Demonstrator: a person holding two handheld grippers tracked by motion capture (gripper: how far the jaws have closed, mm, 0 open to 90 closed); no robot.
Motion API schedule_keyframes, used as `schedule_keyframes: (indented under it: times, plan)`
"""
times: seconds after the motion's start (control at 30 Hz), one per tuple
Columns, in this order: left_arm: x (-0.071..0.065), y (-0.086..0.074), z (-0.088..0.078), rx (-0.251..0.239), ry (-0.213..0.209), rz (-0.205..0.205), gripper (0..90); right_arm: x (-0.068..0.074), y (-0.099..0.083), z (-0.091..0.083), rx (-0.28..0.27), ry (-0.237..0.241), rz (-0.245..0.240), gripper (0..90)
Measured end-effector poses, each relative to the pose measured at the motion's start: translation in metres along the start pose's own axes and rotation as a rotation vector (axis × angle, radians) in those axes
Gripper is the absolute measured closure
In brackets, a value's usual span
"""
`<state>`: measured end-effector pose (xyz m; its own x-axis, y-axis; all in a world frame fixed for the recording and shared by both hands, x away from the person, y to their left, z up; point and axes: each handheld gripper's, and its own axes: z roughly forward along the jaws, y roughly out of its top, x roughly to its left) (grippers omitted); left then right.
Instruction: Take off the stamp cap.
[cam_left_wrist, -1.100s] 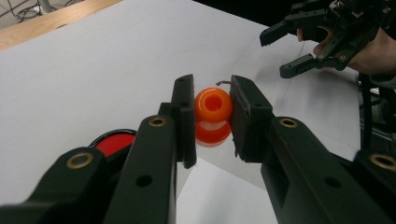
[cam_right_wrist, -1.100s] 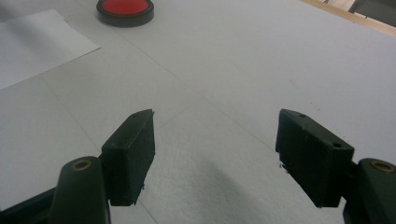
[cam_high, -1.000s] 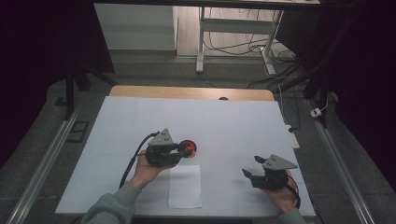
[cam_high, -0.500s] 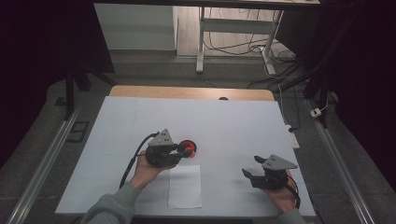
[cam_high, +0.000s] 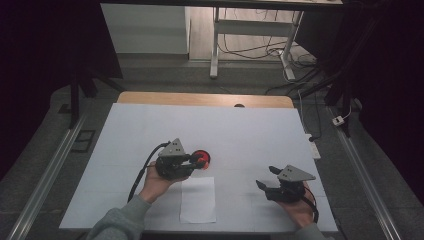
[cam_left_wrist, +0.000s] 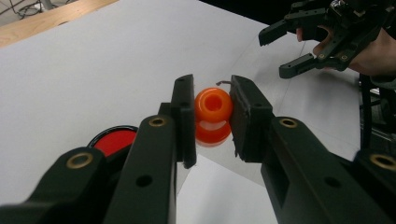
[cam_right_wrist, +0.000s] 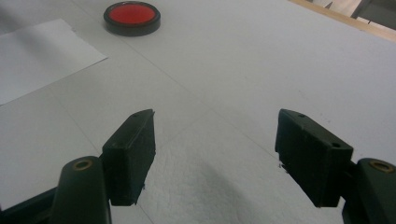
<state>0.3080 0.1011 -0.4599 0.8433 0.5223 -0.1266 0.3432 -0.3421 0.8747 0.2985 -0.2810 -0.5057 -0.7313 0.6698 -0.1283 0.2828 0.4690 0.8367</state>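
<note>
White sheeting covers the counter (cam_high: 240, 135), with a strip of bare wood along its far edge and dark floor, cables and a stand beyond; the left gripper (cam_left_wrist: 211, 116) is closed on a small orange ribbed object (cam_left_wrist: 213, 116), held above the surface near the counter's middle; the hold spans only the object's rounded sides, so it could probably slip or rotate out if pressure eases or the hand tilts. A red disc in a black rim (cam_right_wrist: 132, 17) lies just beside the left gripper, and a lowered object could strike it; a loose sheet of paper (cam_high: 198, 199) lies near and could shift if brushed; the right gripper (cam_right_wrist: 215, 154) hovers well apart with jaws spread, empty.
</note>
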Motion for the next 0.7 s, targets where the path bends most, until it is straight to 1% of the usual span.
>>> schedule_keyframes:
  times: [0.4,0.47,0.5,0.7]
  plan:
    - [0.001,-0.001,0.0,0.0,-0.003,-0.005,72.1,0.01,0.013,0.006,-0.049,0.016,-0.003,28.5]
    - [0.002,-0.001,0.0,0.001,-0.003,-0.005,72.1,0.012,0.016,0.008,-0.043,0.023,-0.007,28.6]
    - [0.002,-0.001,-0.001,0.0,-0.002,-0.005,72.1,0.014,0.017,0.01,-0.052,0.026,-0.008,28.8]
    - [0.003,-0.002,0.0,0.003,-0.004,-0.008,72.1,0.021,0.024,0.018,-0.049,0.048,-0.016,29.9]
